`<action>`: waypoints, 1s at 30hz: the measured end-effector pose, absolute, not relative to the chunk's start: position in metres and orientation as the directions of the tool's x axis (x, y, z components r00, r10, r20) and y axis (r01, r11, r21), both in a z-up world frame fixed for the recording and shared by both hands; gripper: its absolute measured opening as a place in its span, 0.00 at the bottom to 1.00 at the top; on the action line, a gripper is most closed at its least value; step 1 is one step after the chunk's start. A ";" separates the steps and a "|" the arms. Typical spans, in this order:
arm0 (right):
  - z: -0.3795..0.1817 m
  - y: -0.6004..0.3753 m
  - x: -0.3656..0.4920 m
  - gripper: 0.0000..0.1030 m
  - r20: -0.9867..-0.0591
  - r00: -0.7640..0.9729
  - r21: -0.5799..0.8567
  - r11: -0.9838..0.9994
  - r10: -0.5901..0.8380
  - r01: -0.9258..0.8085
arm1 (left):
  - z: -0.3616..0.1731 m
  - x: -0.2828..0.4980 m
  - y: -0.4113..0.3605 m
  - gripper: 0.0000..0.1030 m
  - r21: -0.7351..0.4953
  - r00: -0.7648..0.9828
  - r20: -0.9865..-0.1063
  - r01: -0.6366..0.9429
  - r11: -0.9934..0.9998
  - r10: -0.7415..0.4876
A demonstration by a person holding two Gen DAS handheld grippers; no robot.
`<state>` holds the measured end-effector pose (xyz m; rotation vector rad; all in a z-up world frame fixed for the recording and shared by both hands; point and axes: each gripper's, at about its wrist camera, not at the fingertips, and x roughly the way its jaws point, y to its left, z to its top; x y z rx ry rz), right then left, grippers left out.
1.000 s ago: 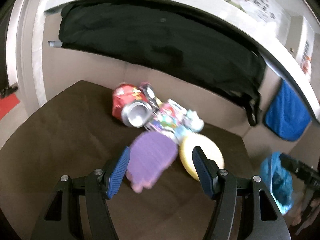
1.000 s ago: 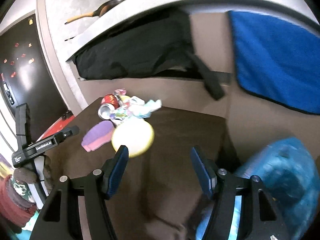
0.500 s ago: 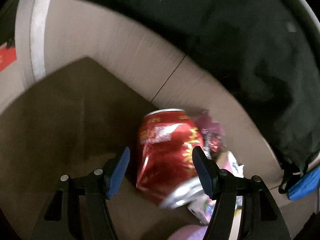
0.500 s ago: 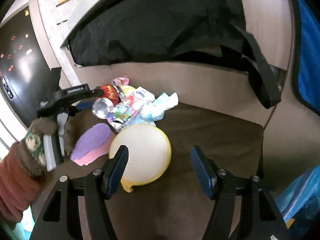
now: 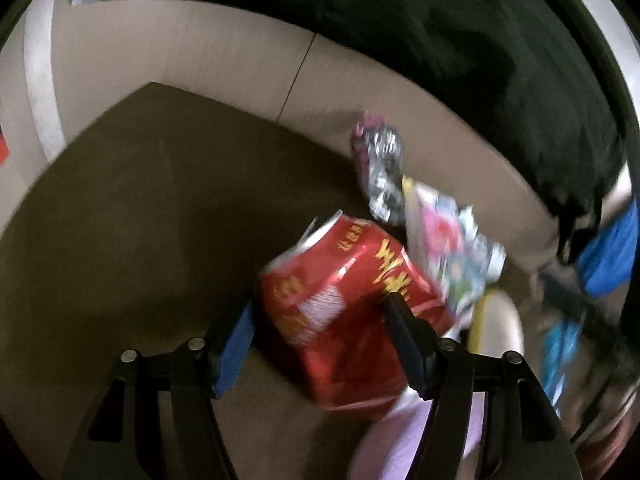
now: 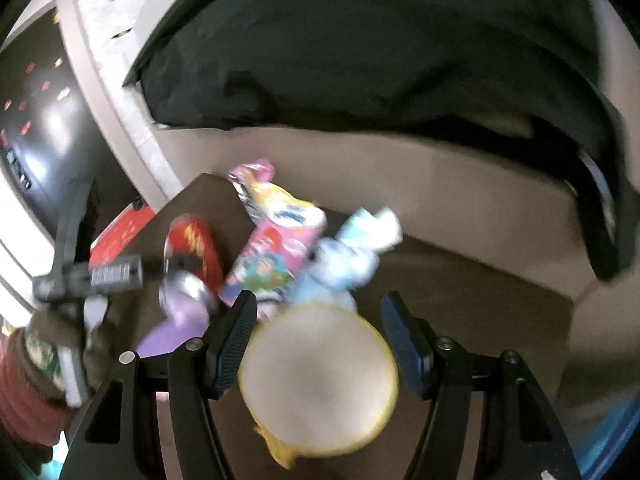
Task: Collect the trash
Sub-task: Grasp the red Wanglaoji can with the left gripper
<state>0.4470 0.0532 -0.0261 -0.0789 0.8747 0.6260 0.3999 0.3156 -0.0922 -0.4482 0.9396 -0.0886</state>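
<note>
A crushed red can (image 5: 340, 304) lies on the brown table (image 5: 140, 220) between the fingers of my left gripper (image 5: 320, 332), whose jaws are wide and around it; contact is unclear through blur. Crumpled foil and colourful wrappers (image 5: 440, 240) lie behind the can. In the right wrist view my right gripper (image 6: 320, 340) is open, its fingers either side of a round yellow-rimmed white pad (image 6: 320, 380). The can (image 6: 196, 244) and left gripper (image 6: 116, 276) show at the left, wrappers (image 6: 276, 248) and pale blue tissue (image 6: 352, 248) behind.
A purple sponge (image 6: 176, 328) lies left of the yellow pad. A black bag (image 6: 380, 60) hangs over the beige wall behind the table. A blue trash bag (image 5: 560, 352) is off the table's right side. The table edge (image 6: 568, 320) drops at the right.
My left gripper moved forward over the purple sponge to the red can, which now sits between its fingers. My right gripper moved forward to straddle the yellow pad.
</note>
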 end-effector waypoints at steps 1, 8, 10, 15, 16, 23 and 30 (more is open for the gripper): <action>-0.024 0.062 0.450 0.60 -0.736 0.473 0.176 0.811 0.485 -0.558 | -0.093 0.390 0.316 0.63 -0.385 0.595 -0.765 -0.114 0.916 -0.247; -0.019 0.160 0.475 0.60 -0.746 0.489 -0.002 0.732 0.453 -0.681 | -0.095 0.346 0.333 0.63 -0.405 0.636 -0.731 -0.114 0.907 -0.247; -0.029 0.192 0.484 0.58 -0.761 0.496 -0.066 0.710 0.418 -0.701 | -0.090 0.335 0.342 0.63 -0.443 0.662 -0.697 -0.096 0.891 -0.275; -0.057 0.244 0.513 0.44 -0.799 0.517 -0.167 0.713 0.307 -0.681 | -0.072 0.325 0.361 0.63 -0.500 0.706 -0.633 -0.060 0.864 -0.317; -0.062 0.251 0.519 0.37 -0.806 0.520 -0.182 0.717 0.283 -0.673 | -0.072 0.324 0.363 0.63 -0.506 0.709 -0.627 -0.055 0.861 -0.323; -0.040 0.231 0.510 0.06 -0.787 0.479 -0.056 0.727 0.389 -0.684 | -0.085 0.339 0.367 0.63 -0.599 0.702 -0.604 -0.086 0.797 -0.378; 0.024 0.154 0.446 0.05 -0.697 0.553 -0.044 0.742 0.457 -0.669 | -0.106 0.374 0.347 0.64 -0.684 0.673 -0.619 -0.209 0.699 -0.405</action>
